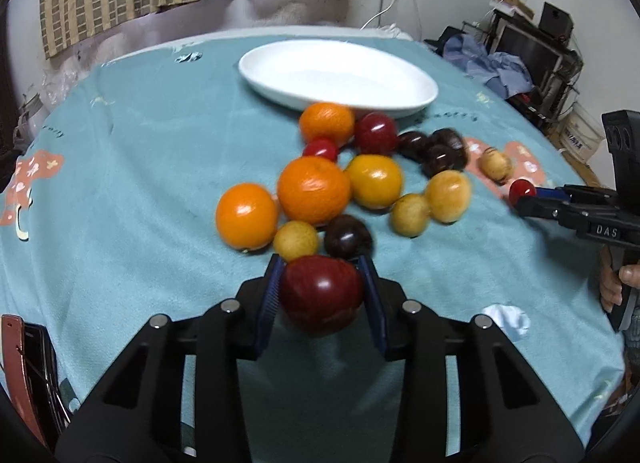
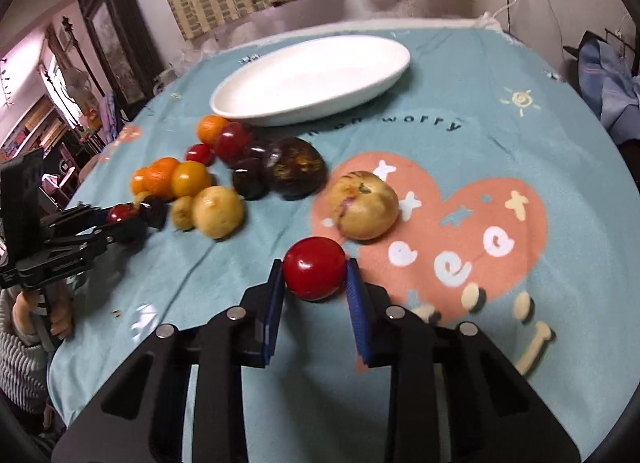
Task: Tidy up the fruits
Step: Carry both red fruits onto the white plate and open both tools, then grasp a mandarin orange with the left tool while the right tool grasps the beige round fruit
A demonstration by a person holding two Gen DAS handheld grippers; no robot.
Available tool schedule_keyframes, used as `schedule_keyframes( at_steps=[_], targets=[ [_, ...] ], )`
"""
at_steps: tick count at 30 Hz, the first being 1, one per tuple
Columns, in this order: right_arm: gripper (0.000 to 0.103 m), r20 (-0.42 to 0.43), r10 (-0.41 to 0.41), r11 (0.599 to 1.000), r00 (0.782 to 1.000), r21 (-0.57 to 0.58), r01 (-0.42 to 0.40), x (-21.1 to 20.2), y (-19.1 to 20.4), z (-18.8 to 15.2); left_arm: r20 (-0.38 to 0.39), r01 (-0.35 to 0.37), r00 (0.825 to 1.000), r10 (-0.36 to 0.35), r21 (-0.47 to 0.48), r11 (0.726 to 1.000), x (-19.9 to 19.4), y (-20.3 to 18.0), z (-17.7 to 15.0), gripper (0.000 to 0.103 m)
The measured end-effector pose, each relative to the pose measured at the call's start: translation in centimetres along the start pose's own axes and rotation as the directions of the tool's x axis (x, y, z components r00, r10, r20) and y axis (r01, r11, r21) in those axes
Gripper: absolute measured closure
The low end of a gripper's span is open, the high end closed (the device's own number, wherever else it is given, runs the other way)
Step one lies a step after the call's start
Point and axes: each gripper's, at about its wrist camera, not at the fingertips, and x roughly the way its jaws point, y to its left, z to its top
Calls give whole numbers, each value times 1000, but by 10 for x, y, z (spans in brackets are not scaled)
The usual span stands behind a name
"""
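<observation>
Behind blurred fruit on teal cloth, left tongs pinch a dark-red fruit, right tongs a small red one.

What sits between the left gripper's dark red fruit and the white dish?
The loose fruit pile lies directly between the left gripper's dark red fruit and the white dish; an orange sits right at the dish's near rim. Lifting over looks needed.
</observation>
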Motion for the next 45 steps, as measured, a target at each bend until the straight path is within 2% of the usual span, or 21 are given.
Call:
schedule_keyframes(
  at_steps=[4, 7, 11, 15, 17, 19, 21, 24, 26, 31, 33, 34, 35, 36, 38, 39, 40, 42, 45],
  targets=[
    [72, 70, 37, 999, 997, 2, -37, -21, 10, 26, 28, 56, 998, -55, -12, 998, -6, -7, 23, 64],
    [72, 134, 52, 999, 990, 2, -53, -20, 16, 69, 72, 61, 996, -61, -1, 998, -5, -14, 64, 64],
    [72, 171, 63, 995, 983, 63, -75, 15, 12, 125, 109, 70, 992, -66, -28, 997, 21, -15, 124, 63],
    [72, 134, 26, 992, 991, 115, -42, 67, 2, 152, 94, 17, 995, -12, -56, 998, 60, -10, 151, 63],
    [71, 108, -11, 991, 994, 136, -4, 86, -4, 156, 78, 29, 997, -23, -76, 997, 75, -4, 157, 58],
    [71, 72, -34, 989, 997, 149, 23, 95, -9, 154, 87, 23, 996, -16, -78, 997, 82, -3, 162, 35],
    [71, 67, -36, 991, 997, 129, 27, 96, -10, 154, 101, 9, 995, -2, -65, 998, 83, -3, 161, 28],
    [67, 110, -60, 992, 992, 120, 47, 88, -10, 156, 104, 1, 995, 4, -44, 999, 81, -3, 159, 24],
    [28, 135, -53, 991, 989, 131, 35, 81, -10, 157, 114, -24, 993, 31, -60, 998, 76, 4, 154, 16],
    [27, 208, -101, 993, 973, 77, 87, 61, 0, 156, 122, -14, 992, 31, -142, 990, 62, 26, 145, 16],
    [27, 251, -63, 995, 966, 91, 41, 37, 1, 153, 152, -58, 985, 81, -147, 987, 45, 31, 137, 14],
    [27, 274, -45, 995, 961, 95, 19, 22, 2, 146, 161, -76, 982, 100, -152, 986, 38, 32, 132, 8],
    [26, 288, -45, 995, 957, 100, 17, 11, 2, 141, 171, -104, 976, 133, -166, 981, 29, 36, 124, 6],
    [24, 300, -50, 994, 953, 105, 19, 2, 0, 134, 174, -119, 973, 149, -173, 978, 23, 39, 115, 5],
    [4, 331, -58, 993, 942, 120, 19, -15, -4, 110, 163, -143, 971, 174, -185, 972, 14, 42, 92, 5],
    [3, 341, -68, 992, 938, 126, 26, -20, -6, 97, 149, -156, 971, 185, -189, 970, 13, 42, 83, 5],
    [3, 335, -82, 991, 939, 131, 40, -22, -8, 87, 133, -169, 971, 196, -191, 967, 12, 43, 74, 5],
    [3, 283, -93, 986, 955, 158, 49, -19, -16, 66, 102, -195, 971, 217, -192, 962, 11, 44, 59, 5],
    [3, 248, -41, 968, 968, 248, -23, -18, -33, 55, 88, -202, 971, 222, -192, 960, 9, 41, 48, 5]
  ],
)
